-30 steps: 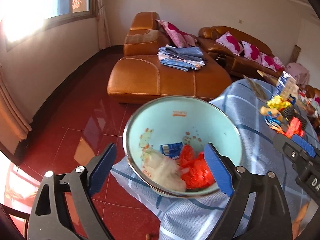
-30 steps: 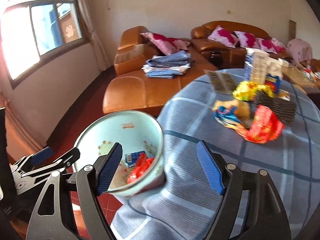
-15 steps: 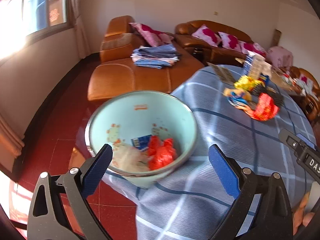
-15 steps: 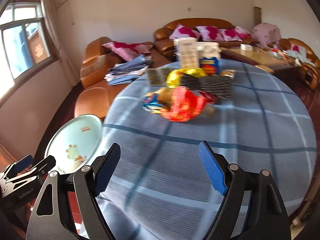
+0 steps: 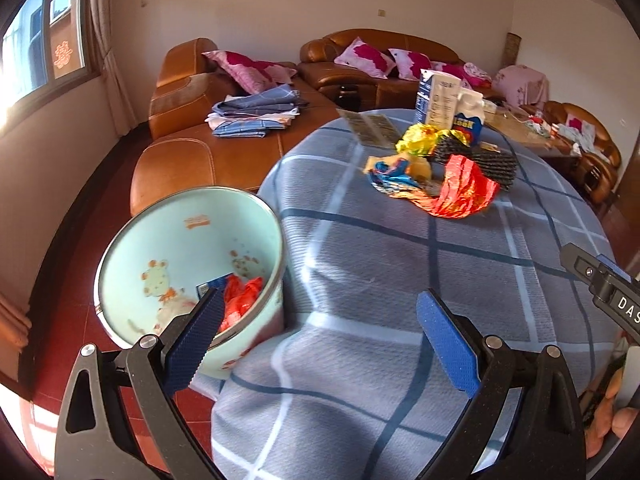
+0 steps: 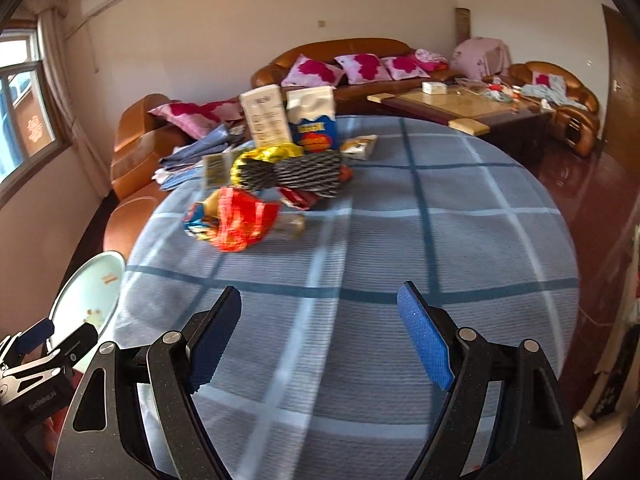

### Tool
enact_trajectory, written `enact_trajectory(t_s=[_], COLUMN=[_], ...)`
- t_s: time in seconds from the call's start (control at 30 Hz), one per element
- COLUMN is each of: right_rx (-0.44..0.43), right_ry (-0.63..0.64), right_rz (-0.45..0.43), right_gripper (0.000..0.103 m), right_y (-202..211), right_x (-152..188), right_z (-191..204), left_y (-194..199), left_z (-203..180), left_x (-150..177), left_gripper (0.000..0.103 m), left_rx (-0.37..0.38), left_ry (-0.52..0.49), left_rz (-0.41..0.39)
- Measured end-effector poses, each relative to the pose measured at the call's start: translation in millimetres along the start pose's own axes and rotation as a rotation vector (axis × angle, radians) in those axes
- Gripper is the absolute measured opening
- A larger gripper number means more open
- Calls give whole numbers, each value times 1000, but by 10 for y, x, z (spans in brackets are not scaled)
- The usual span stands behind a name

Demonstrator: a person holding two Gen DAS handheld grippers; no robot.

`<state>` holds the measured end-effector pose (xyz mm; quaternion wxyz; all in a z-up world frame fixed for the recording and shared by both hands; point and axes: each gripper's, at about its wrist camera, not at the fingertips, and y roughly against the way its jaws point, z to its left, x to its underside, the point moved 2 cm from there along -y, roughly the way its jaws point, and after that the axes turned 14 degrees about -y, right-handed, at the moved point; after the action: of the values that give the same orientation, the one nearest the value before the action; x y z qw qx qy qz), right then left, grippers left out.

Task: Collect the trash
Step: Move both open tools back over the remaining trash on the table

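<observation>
Left wrist view, left gripper [image 5: 316, 328]: jaws spread wide with nothing between the blue pads, hanging over the near edge of the blue plaid tablecloth [image 5: 460, 264].
Left wrist view, basin: a pale green enamel basin [image 5: 140, 240] sits at 9 o'clock from the fingers, just off the table's edge. It already holds a red wrapper [image 5: 240, 298], a small blue packet and some pale scraps.
Left wrist view, trash: the litter pile lies at about 1 o'clock, well apart from the fingers. A crumpled red foil wrapper [image 5: 464, 192] is nearest, a blue-and-orange wrapper [image 5: 390, 178] just beside it at its 9 o'clock, a yellow wrapper [image 5: 418, 140] and a black mesh sleeve [image 5: 480, 158] behind.
Left wrist view, other hand: the tip of the right gripper shows at 3 o'clock.

Right wrist view, right gripper [image 6: 320, 336]: jaws parted and empty, pads clear of the cloth.
Right wrist view, trash: the red foil wrapper [image 6: 244, 220] lies at 11 o'clock, well apart, its long axis running roughly across the view. The mesh sleeve [image 6: 296, 172] and the two cartons [image 6: 288, 120] stand behind it at 12 o'clock.
Right wrist view, basin: only its rim [image 6: 80, 280] shows at 9 o'clock.

Deciding relation: both grippers are well short of the pile. I cannot tell which is nearer. The left sits beside the basin, so the right looks better placed to fetch.
</observation>
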<state>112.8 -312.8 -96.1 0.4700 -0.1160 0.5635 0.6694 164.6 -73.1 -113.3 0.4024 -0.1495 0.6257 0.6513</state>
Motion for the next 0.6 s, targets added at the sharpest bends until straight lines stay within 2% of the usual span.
enact_trajectory(t_s=[0.43,0.5,0.6], right_rx=[70,75,75], right_ry=[-55,-65,-82], right_rz=[-26,-29,-26], right_gripper=[79,76,73], right_y=[-83,-90,-122], right_x=[-161,-189,-236], right_z=[-377,-424,-487], left_y=[-244,-265,-347], left_z=[-499,-597,-760], left_x=[-315,-403,-546], left_gripper=[93,85,81], left_rx=[38,43,58], left_ry=[-104,-131,-174], left_rz=[-28,-48,-75])
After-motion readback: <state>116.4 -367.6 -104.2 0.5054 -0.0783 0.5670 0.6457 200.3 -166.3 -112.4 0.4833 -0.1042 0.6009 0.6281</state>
